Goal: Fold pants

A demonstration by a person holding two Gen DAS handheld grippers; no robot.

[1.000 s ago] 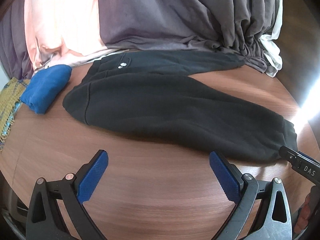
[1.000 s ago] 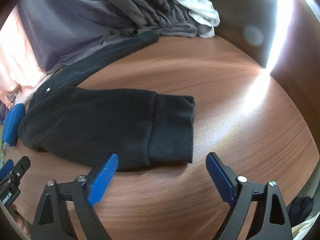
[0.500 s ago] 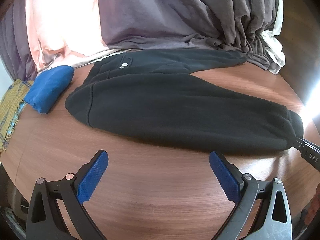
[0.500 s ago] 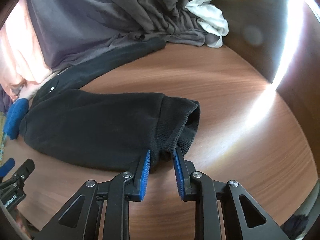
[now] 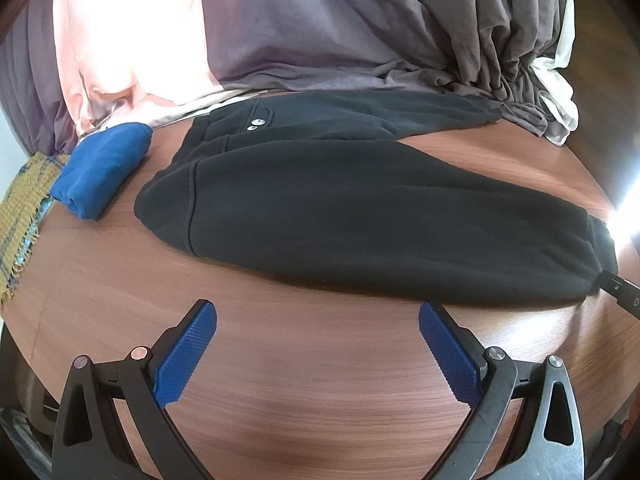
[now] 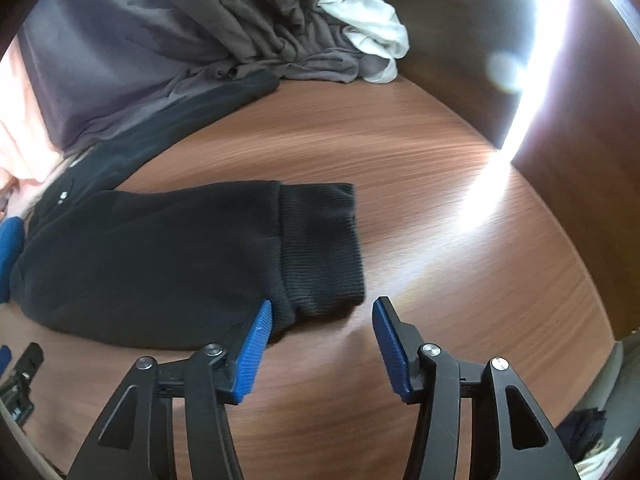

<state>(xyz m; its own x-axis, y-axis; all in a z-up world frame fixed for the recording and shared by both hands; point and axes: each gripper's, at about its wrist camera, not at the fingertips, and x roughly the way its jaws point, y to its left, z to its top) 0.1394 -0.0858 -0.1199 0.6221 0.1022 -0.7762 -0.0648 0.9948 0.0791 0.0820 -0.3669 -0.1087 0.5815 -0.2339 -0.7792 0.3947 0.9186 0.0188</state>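
Black sweatpants [image 5: 340, 208] lie flat on the wooden table [image 5: 320, 392], waistband to the left, one leg stretched right, the other along the back. My left gripper [image 5: 316, 344] is open and empty, just in front of the near leg. In the right wrist view the ribbed cuff [image 6: 324, 248] of the near leg lies flat on the table. My right gripper [image 6: 320, 336] is open at the cuff's near edge, with its left finger's pad [image 6: 256, 344] against the fabric. The right gripper's tip shows in the left wrist view [image 5: 620, 292] at the cuff.
A folded blue cloth [image 5: 100, 168] and a yellow plaid fabric [image 5: 24, 208] lie at the table's left. Grey curtains [image 5: 360, 28] and pink fabric [image 5: 120, 40] hang along the back, with a white cloth [image 6: 368, 44] at the back right. Bright glare falls on the right side of the table.
My right gripper closed on the cuff and lifted it half a second ago, and has now opened and let it drop flat. The left gripper stayed open and barely moved.
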